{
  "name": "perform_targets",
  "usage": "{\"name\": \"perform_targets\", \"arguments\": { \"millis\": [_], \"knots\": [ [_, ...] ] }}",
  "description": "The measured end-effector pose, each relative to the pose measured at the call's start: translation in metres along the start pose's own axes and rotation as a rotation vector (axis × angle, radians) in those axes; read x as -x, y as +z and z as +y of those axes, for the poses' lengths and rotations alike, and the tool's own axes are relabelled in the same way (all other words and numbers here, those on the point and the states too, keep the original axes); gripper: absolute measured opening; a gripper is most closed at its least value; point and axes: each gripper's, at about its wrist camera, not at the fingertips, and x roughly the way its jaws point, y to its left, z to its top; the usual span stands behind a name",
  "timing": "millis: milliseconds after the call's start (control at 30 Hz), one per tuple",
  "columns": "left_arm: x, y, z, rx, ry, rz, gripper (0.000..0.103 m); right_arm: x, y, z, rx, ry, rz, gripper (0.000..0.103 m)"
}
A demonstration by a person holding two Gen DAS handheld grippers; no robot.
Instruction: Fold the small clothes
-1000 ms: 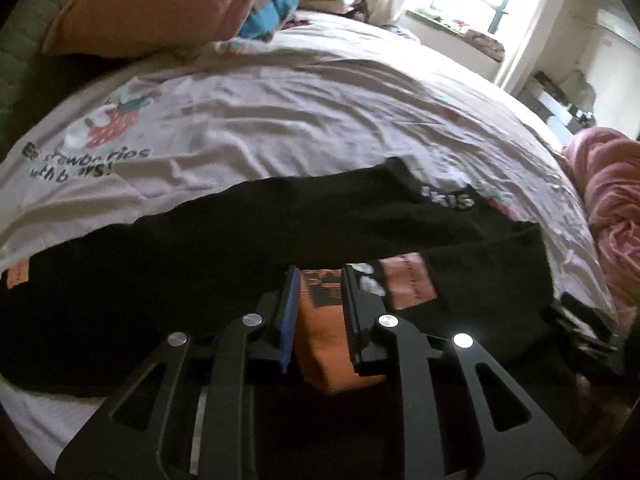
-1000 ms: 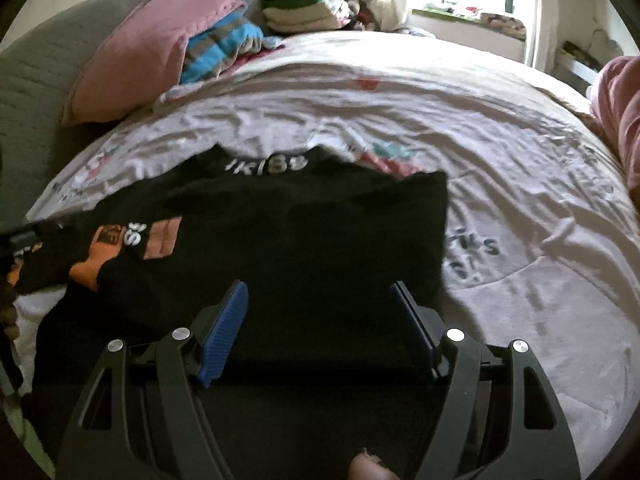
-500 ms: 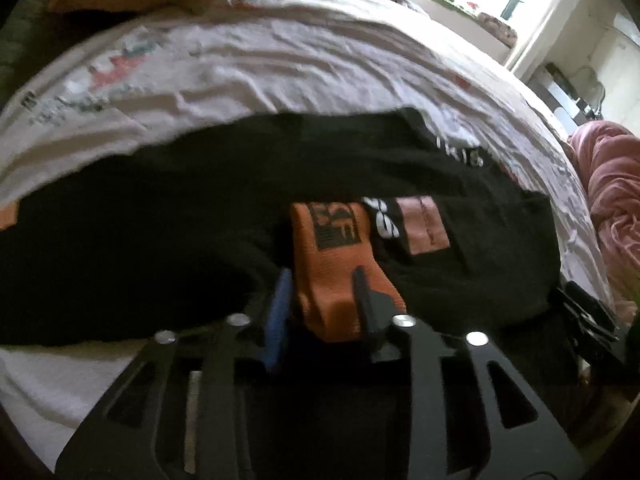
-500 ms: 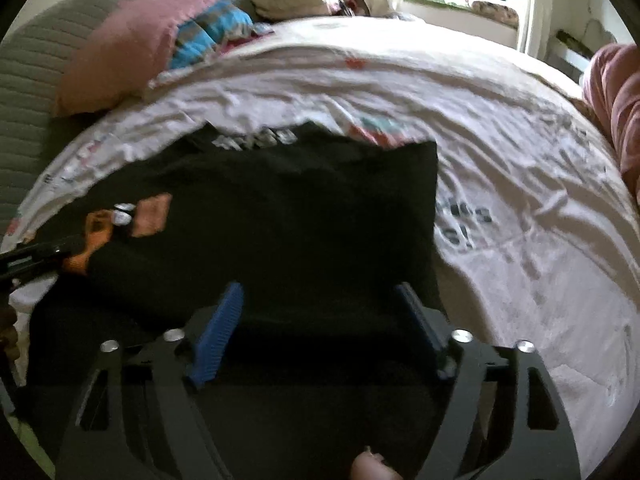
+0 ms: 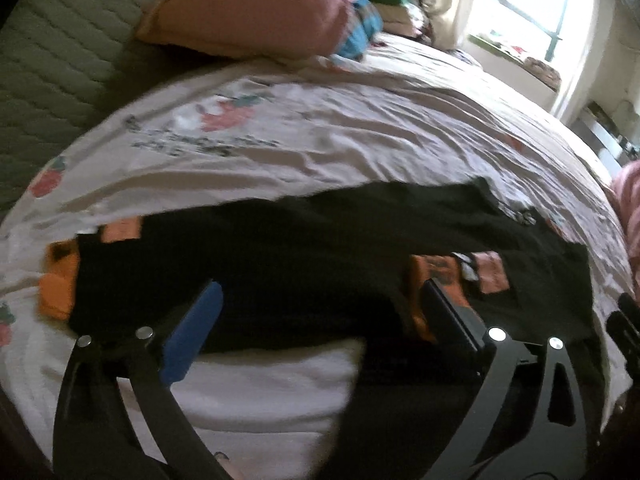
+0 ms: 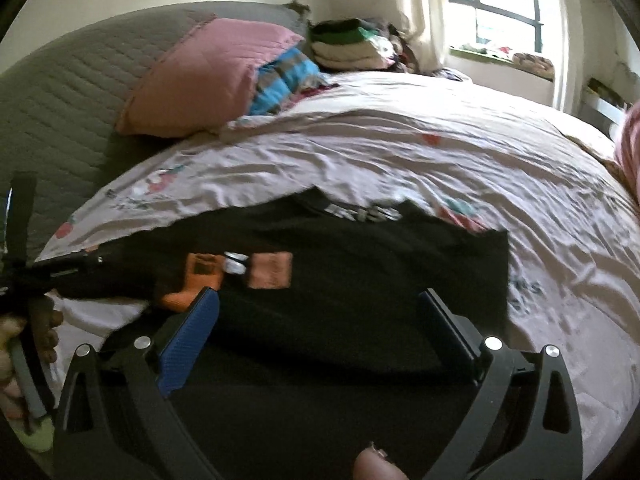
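The bed (image 6: 500, 152), under a pale printed sheet, fills both views, and everything here is placed from the black shirt (image 6: 360, 288) that lies flat across the sheet's near part. Past the shirt's far edge a pink pillow (image 6: 200, 76) leans on the quilted headboard (image 6: 60, 92); the right wrist view alone shows a stack of folded clothes (image 6: 348, 44) beyond that pillow and, left of the shirt, the hand and handle of the other tool. The left wrist view alone shows the shirt's whole spread: one orange sleeve cuff (image 5: 56, 280) lies out at its left end, while a second orange cuff (image 5: 436, 276) rests folded in on top of the black cloth, beside a pink label patch (image 5: 490, 272). It also shows a white folded cloth (image 5: 276, 384) under the shirt's near edge. The left tool (image 5: 320, 316) hangs over the shirt with its fingers spread wide and nothing between them — a second ago they pinched that inner orange cuff, which has since been let go and now sits just by the dark right-hand finger. The right tool (image 6: 320, 320) is likewise wide apart over the shirt's near hem, gripping nothing, as it was before. White lettering at the collar (image 6: 364, 214) marks the shirt's far edge.
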Motion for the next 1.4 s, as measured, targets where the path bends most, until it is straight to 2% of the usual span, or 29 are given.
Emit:
{"name": "perform_targets", "arguments": {
  "millis": [233, 367, 567, 833, 967, 1267, 1400],
  "knots": [
    [0.007, 0.001, 0.046, 0.094, 0.102, -0.015, 0.093, -0.009, 0.015, 0.05, 0.072, 0.069, -0.008, 0.099],
    [0.01, 0.0, 0.069, 0.157, 0.12, -0.016, 0.093, -0.017, 0.019, 0.075, 0.111, 0.102, -0.003, 0.099],
    [0.016, 0.0, 0.096, 0.215, 0.194, -0.032, 0.093, -0.027, 0.021, 0.111, 0.161, 0.155, 0.007, 0.099],
    [0.01, -0.004, 0.132, 0.325, 0.231, 0.002, 0.093, -0.039, 0.024, 0.15, 0.225, 0.232, 0.038, 0.099],
    [0.01, -0.006, 0.146, 0.355, 0.264, 0.005, 0.093, -0.046, 0.023, 0.167, 0.25, 0.253, 0.06, 0.099],
    [-0.011, -0.021, 0.186, 0.468, 0.334, 0.095, 0.093, -0.057, 0.013, 0.184, 0.259, 0.248, 0.088, 0.099],
    [-0.022, -0.025, 0.196, 0.503, 0.299, 0.11, 0.093, -0.061, 0.008, 0.186, 0.26, 0.24, 0.097, 0.099]
  ]
}}
